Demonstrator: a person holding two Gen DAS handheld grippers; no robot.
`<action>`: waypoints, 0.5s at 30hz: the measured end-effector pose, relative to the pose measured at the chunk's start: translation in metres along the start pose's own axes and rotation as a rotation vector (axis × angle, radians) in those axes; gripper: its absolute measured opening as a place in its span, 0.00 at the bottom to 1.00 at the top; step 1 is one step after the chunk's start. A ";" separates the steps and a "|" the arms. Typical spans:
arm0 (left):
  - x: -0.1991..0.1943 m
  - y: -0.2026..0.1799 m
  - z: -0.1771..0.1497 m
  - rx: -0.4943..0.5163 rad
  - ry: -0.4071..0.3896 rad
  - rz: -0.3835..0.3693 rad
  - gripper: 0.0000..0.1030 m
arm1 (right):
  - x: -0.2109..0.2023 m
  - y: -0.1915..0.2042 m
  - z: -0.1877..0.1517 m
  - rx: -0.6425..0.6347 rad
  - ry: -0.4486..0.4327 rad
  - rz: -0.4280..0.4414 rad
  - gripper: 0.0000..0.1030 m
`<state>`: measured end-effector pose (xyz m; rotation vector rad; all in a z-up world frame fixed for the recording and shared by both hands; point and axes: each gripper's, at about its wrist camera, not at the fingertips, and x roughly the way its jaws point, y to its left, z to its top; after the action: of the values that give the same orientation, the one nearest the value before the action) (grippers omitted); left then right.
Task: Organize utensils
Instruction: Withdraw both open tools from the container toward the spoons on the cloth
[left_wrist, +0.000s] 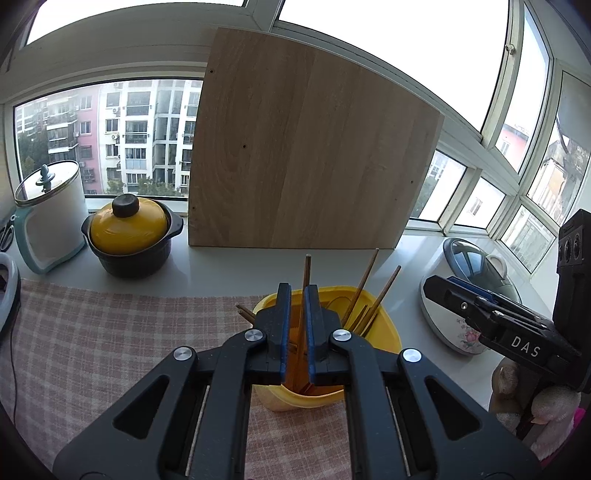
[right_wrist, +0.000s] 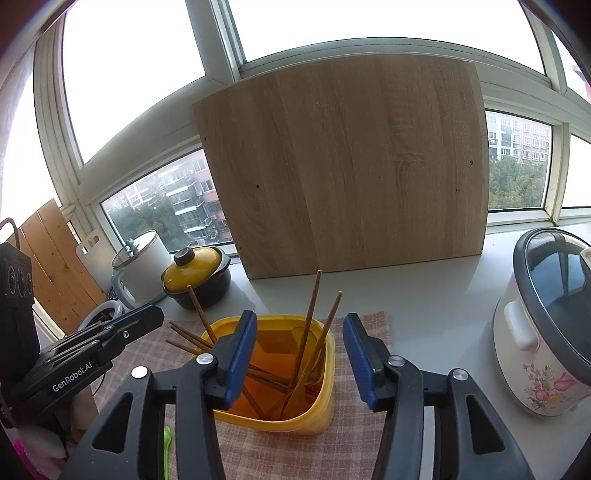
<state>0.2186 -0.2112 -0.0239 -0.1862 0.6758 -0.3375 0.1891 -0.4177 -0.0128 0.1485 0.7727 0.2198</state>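
Observation:
A yellow holder (left_wrist: 384, 332) (right_wrist: 321, 413) stands on the checked cloth and holds several brown chopsticks (right_wrist: 327, 332). My left gripper (left_wrist: 297, 291) is above the holder, its jaws nearly closed on one upright chopstick (left_wrist: 306, 273) whose lower end is in the holder. In the right wrist view the left gripper (right_wrist: 147, 314) is at the left. My right gripper (right_wrist: 300, 321) is open and empty, its pads either side of the holder's mouth; it also shows in the left wrist view (left_wrist: 436, 288). More chopsticks (right_wrist: 184, 336) lie on the cloth left of the holder.
A wooden board (left_wrist: 310, 147) leans on the window behind. A yellow-lidded pot (left_wrist: 129, 232) and a white canister (left_wrist: 51, 206) stand at the left. A floral rice cooker (right_wrist: 543, 325) is at the right. A green spoon (right_wrist: 167, 450) lies on the cloth (left_wrist: 110, 332).

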 end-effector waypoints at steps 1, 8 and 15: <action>-0.003 0.001 0.000 0.001 -0.002 0.002 0.14 | -0.003 0.000 0.000 0.003 -0.006 -0.003 0.59; -0.024 0.004 -0.006 0.032 -0.020 0.022 0.24 | -0.019 0.010 -0.006 -0.022 -0.031 -0.022 0.75; -0.044 0.008 -0.013 0.059 -0.038 0.050 0.45 | -0.034 0.024 -0.012 -0.042 -0.064 -0.029 0.91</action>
<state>0.1799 -0.1881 -0.0110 -0.1192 0.6314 -0.3045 0.1535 -0.4021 0.0064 0.1044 0.7059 0.2029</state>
